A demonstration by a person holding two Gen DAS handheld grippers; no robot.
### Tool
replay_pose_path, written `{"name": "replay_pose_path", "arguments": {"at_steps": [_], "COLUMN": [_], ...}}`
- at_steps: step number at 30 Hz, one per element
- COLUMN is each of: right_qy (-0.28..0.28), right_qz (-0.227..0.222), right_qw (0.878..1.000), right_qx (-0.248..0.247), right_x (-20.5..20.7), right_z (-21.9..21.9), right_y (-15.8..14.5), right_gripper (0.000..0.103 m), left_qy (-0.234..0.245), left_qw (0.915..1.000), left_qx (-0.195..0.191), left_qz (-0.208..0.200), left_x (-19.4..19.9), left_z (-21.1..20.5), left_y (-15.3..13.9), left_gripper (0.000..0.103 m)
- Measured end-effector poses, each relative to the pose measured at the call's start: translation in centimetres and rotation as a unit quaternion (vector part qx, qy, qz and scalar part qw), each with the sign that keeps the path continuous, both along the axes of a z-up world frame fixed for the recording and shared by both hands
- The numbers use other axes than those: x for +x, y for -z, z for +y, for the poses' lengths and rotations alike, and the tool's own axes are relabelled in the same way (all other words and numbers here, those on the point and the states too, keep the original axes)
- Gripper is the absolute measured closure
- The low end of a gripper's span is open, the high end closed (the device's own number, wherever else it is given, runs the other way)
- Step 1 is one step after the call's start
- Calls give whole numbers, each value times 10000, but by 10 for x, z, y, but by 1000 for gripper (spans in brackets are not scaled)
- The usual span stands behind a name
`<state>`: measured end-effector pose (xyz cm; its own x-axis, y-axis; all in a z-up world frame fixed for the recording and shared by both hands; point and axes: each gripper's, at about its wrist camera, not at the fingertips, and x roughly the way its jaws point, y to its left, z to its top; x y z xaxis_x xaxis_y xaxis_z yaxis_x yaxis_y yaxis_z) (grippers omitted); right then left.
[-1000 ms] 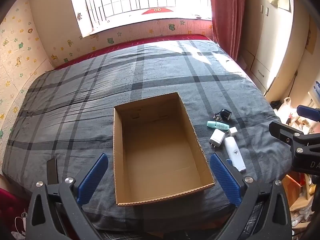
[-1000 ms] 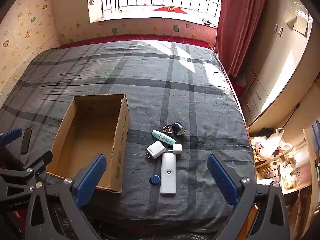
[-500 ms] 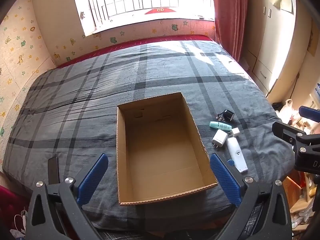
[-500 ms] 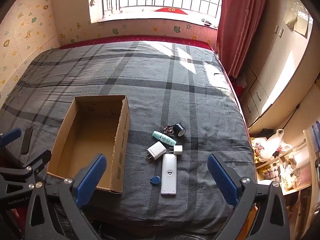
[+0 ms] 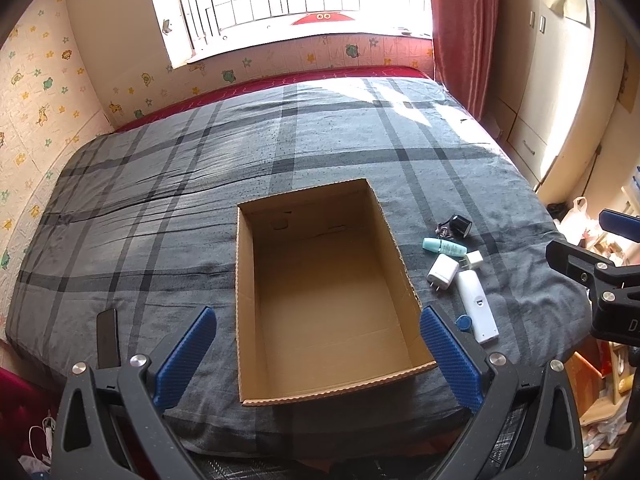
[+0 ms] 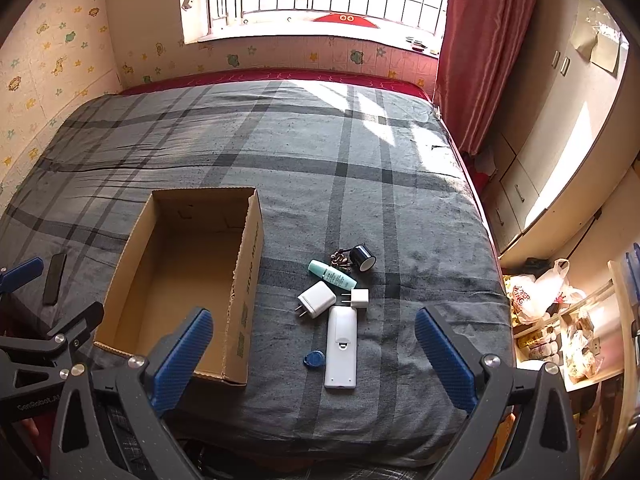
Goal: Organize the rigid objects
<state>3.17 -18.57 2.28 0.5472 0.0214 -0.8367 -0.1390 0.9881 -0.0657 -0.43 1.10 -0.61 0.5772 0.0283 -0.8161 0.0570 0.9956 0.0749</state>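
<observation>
Nothing has yet been placed in the cardboard box (image 5: 332, 292), which lies open and empty on the bed (image 6: 360, 184) near its front edge. The step in hand is judged to be the very start of sorting: both tools are held above the front edge of the bed and nothing is touched. The left gripper (image 5: 318, 354) is spread wide and empty over the box; the right gripper (image 6: 314, 350) is likewise spread wide and empty, aimed at the small things.

These are gathered in one cluster just right of the box, towards the bed's front right corner. Counted: one white remote (image 6: 341, 346), lying lengthwise; two white chargers, a larger charger (image 6: 316, 299) and a smaller plug (image 6: 359, 299); one mint tube (image 6: 332, 275); one dark cylinder (image 6: 363, 258) with a bunch of keys (image 6: 340, 259) beside it; one blue tag (image 6: 313, 358) just beside the remote. One black phone (image 5: 107, 336) lies apart near the front left corner.

The next move probably calls for the right gripper to be lowered onto the nearest item, likely the remote, and closed across its narrow width before a carry to the box.
</observation>
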Motion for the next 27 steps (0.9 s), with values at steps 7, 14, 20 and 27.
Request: {"name": "replay_pose_path", "arguments": {"at_steps": [7,14,20,27], "right_qy": [-3,-6,-4,-15], "right_qz": [6,9,10,9], "right_qw": [10000,10000,10000,10000], "right_qx": [-5,-3,-1,-13], "right_x": [0,0,1,1], "right_z": [1,1,1,3], "right_y": [0,1,1,2], "right_gripper": [0,0,0,0], "left_qy": [-3,-18,-32,-61], "left_qw": [10000,10000,10000,10000], "left_qx": [8,7,5,12], "left_qz": [3,17,23,47], "left_x": [0,2,2,6], "left_z": [1,3,6,8], "left_y": [0,1,2,2], "left_gripper": [0,0,0,0]}}
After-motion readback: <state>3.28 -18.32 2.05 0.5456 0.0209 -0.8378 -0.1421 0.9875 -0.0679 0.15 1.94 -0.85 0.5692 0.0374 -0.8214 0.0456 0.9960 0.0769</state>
